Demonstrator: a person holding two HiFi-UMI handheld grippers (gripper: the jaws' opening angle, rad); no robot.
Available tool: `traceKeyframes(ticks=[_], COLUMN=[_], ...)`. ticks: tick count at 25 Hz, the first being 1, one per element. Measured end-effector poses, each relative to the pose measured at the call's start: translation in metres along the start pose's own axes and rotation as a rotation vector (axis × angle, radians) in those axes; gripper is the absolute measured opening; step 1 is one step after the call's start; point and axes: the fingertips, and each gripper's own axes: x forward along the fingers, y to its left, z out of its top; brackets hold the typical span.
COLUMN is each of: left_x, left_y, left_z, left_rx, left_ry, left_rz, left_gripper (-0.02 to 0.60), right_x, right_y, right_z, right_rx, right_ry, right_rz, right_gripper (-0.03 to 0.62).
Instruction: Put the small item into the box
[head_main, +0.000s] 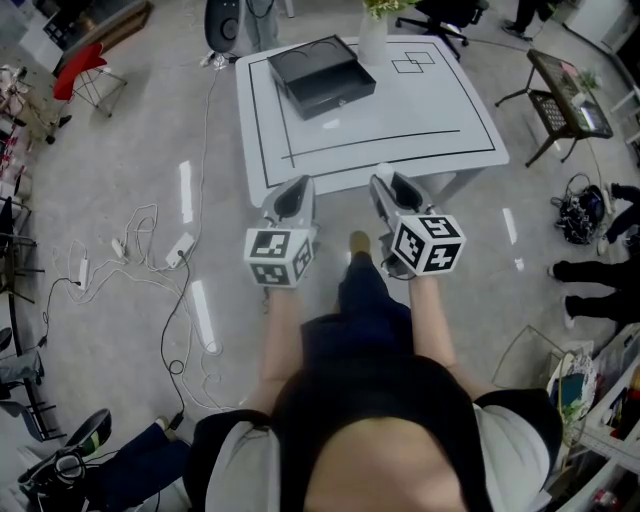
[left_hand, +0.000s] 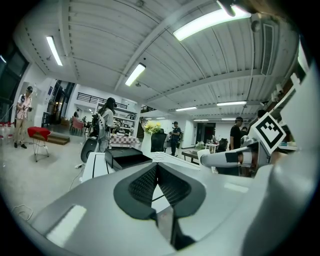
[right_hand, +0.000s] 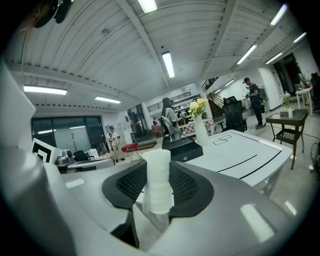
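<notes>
A black open box (head_main: 322, 75) sits at the far left of the white table (head_main: 440, 120); it also shows as box (left_hand: 125, 157) and box (right_hand: 182, 148). My right gripper (right_hand: 159, 169) is shut on the small item (right_hand: 158, 187), a white cylindrical roll standing upright between the pads. In the head view the right gripper (head_main: 385, 188) and the left gripper (head_main: 291, 198) hover side by side just before the table's near edge. The left gripper (left_hand: 156, 166) is shut, its pads meeting with nothing between them.
A white vase with flowers (head_main: 372, 35) stands behind the box at the table's far edge. Cables and a power strip (head_main: 178, 250) lie on the floor at left. A red chair (head_main: 85, 70) and a dark side table (head_main: 565, 100) flank the table. People stand at right.
</notes>
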Motion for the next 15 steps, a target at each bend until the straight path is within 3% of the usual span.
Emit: traceKeyframes(ticks=[15], left_x=[0.049], left_y=[0.012], left_z=[0.005], left_rx=[0.010], left_ry=[0.024], left_rz=[0.008], left_gripper=[0.009], right_x=[0.038], right_y=[-0.030], right_z=[0.017], right_rx=[0.022], right_ry=[0.011], right_rz=[0.014], right_gripper=[0.138])
